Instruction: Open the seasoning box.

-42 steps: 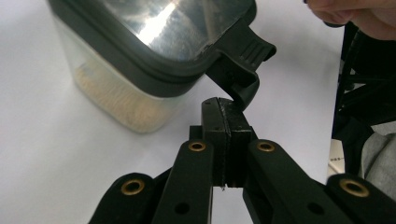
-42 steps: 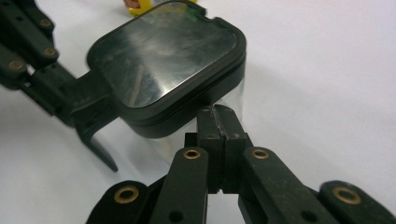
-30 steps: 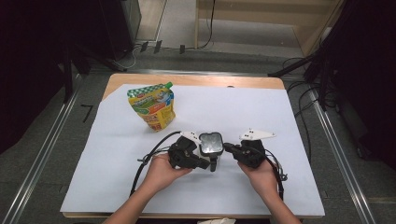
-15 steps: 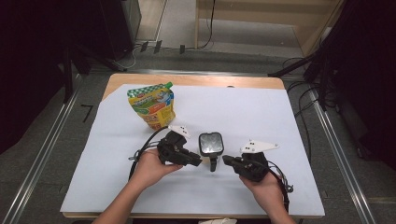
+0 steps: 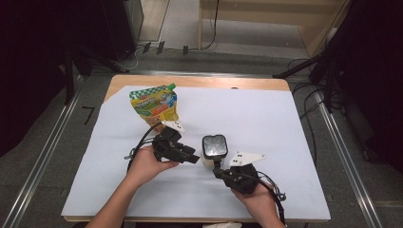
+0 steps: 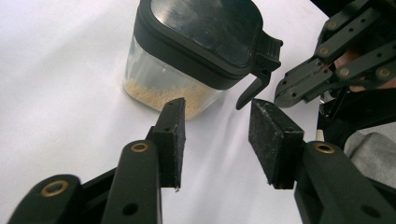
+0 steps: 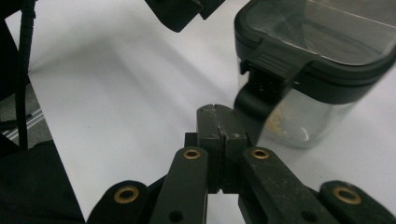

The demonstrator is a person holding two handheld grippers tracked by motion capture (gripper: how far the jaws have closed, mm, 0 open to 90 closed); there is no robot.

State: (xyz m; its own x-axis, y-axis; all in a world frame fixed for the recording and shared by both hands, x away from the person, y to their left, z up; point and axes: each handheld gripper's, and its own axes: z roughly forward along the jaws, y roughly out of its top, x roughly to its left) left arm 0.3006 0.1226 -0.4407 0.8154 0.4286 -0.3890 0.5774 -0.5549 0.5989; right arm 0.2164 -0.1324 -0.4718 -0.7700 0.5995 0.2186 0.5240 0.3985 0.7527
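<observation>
White sheeting covers the desk, a yellow pouch at its far left. Near the front stands the clear jar with its black lid. The left tool, just opening, gapes empty beside it; the right tool, jaws shut, noses the latch, apparently without gripping. Pry squarely, steadying the jar. Grains inside show in the gripper views.
</observation>
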